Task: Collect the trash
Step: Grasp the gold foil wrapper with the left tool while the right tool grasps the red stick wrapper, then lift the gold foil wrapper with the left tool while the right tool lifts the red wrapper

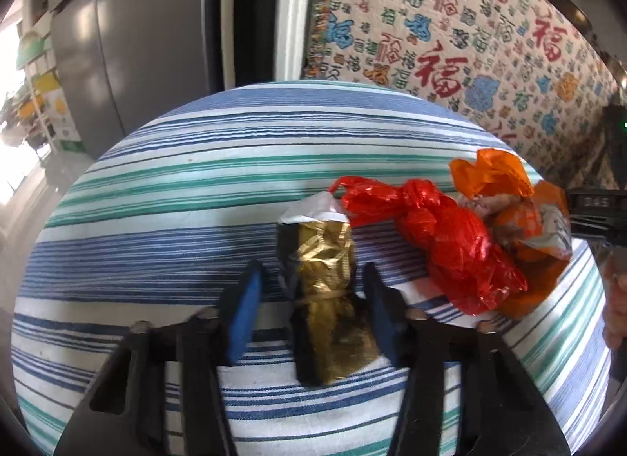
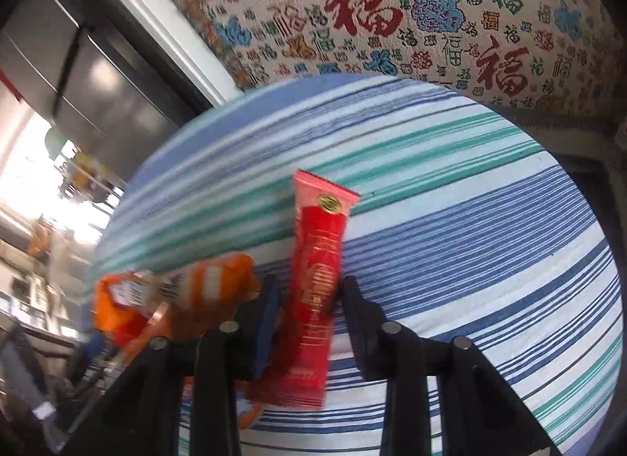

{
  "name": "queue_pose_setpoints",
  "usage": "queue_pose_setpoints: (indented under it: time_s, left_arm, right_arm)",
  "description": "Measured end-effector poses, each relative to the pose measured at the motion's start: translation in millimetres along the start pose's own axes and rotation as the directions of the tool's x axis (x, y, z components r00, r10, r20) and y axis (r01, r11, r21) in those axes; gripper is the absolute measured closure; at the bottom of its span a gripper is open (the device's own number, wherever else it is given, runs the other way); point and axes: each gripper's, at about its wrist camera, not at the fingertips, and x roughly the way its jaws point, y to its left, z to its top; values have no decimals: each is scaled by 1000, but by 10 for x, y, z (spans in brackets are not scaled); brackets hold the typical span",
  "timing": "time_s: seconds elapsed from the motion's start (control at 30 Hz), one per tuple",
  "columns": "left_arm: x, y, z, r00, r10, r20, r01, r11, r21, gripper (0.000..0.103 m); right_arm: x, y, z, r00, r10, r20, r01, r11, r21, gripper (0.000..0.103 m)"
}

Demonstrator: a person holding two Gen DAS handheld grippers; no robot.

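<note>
Striped cloth: blue, green and white bands cover the round counter [image 1: 156, 189] that carries all the trash.
Left gripper [image 1: 313, 299]: fingers [image 1: 243, 307] narrow; gold foil wrapper [image 1: 325, 279] stands between them, the right finger against it, a small gap showing at the left one.
Right gripper [image 2: 309, 299]: fingers [image 2: 266, 319] closed on a long red sachet [image 2: 317, 291], which sticks up above the counter.
Trash nearby: a knotted red plastic bag [image 1: 443, 240] lies just right of the gold wrapper, touching an orange wrapper [image 1: 517, 221] crumpled beside it.
Obstruction: the red bag crowds the left gripper's right finger.
Backdrop: patterned fabric [image 1: 450, 37] with red and blue characters hangs behind the counter; a grey fridge [image 1: 137, 44] stands to the left.
Blur: the orange wrapper is smeared in the right wrist view.
</note>
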Motion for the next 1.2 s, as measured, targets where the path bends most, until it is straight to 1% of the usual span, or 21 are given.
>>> queue_pose_setpoints:
  time_s: [0.03, 0.07, 0.13, 0.23, 0.27, 0.3, 0.37, 0.43, 0.5, 0.53, 0.57, 0.6, 0.63, 0.67, 0.7, 0.73, 0.77, 0.8, 0.87, 1.03, 1.2]
  left_arm:
    - [-11, -2, -8, 1000, -7, -2, 7, 1000, 16, 69]
    - [-25, 0, -17, 1000, -12, -3, 12, 1000, 27, 70]
    - [-90, 13, -71, 999, -30, -18, 31, 998, 63, 70]
    - [-259, 82, -202, 992, -93, -81, 101, 989, 104, 70]
    - [-332, 121, -256, 984, -155, -91, 167, 975, 144, 70]
    - [-424, 154, -310, 977, -179, -113, 196, 968, 155, 70]
    - [-617, 192, -422, 970, -205, -133, 227, 957, 180, 70]
    - [-772, 201, -551, 968, -210, -139, 236, 950, 206, 69]
    - [-891, 191, -738, 969, -202, -141, 230, 948, 221, 67]
    - [-913, 180, -825, 971, -193, -141, 221, 949, 223, 61]
    - [-919, 166, -880, 973, -186, -136, 213, 951, 225, 45]
    - [-910, 150, -932, 976, -175, -130, 200, 955, 220, 35]
    - [-890, 136, -972, 980, -160, -119, 182, 961, 210, 22]
    - [-894, 128, -999, 982, -156, -106, 175, 962, 210, 15]
    - [-887, 110, -1011, 984, -149, -97, 167, 961, 220, 13]
    - [-871, 77, -1018, 987, -131, -94, 150, 960, 236, 9]
    - [-834, 38, -1021, 990, -106, -92, 126, 959, 253, 5]
    - [-802, 16, -1030, 993, -79, -86, 100, 958, 269, 4]
    - [-778, 48, -1022, 994, -68, -88, 90, 961, 262, 0]
    - [-758, 88, -999, 995, -57, -82, 76, 966, 249, 0]
    - [-750, 86, -993, 995, -57, -81, 75, 965, 250, 0]
  right_arm:
    - [-23, -25, -20, 1000, 7, 11, -7, 1000, 2, 85]
    - [-70, -54, -48, 1000, -6, 18, 6, 1000, -3, 85]
    - [-226, -131, -146, 998, -59, 34, 60, 998, -32, 86]
    - [-531, -221, -371, 991, -122, 49, 127, 985, -119, 86]
    - [-650, -216, -484, 990, -134, 48, 140, 977, -162, 86]
    - [-767, -185, -620, 990, -137, 45, 143, 968, -208, 86]
    - [-965, -98, -914, 991, -129, 41, 135, 949, -285, 86]
    - [-1069, -3, -1231, 990, -129, 46, 138, 929, -343, 86]
    - [-1105, 70, -1575, 987, -144, 72, 160, 914, -373, 84]
    - [-1113, 87, -1691, 985, -147, 90, 170, 911, -376, 83]
    - [-1112, 83, -1818, 982, -143, 123, 179, 912, -369, 76]
    - [-1095, 64, -1886, 978, -144, 148, 188, 915, -356, 52]
    - [-1073, 34, -1956, 972, -156, 176, 209, 917, -340, 26]
    - [-1055, 4, -2014, 965, -172, 199, 231, 916, -327, 22]
    - [-1039, -12, -2056, 960, -186, 211, 248, 913, -324, 22]
    - [-1025, -14, -2070, 960, -188, 209, 250, 912, -325, 22]
    - [-1007, -15, -2085, 963, -180, 200, 239, 914, -329, 22]
    - [-991, 4, -2098, 967, -168, 190, 224, 916, -333, 22]
    - [-962, 48, -2122, 969, -160, 186, 217, 915, -339, 22]
    - [-910, 79, -2115, 966, -162, 204, 221, 923, -316, 16]
    - [-879, 80, -2075, 966, -162, 204, 221, 923, -315, 13]
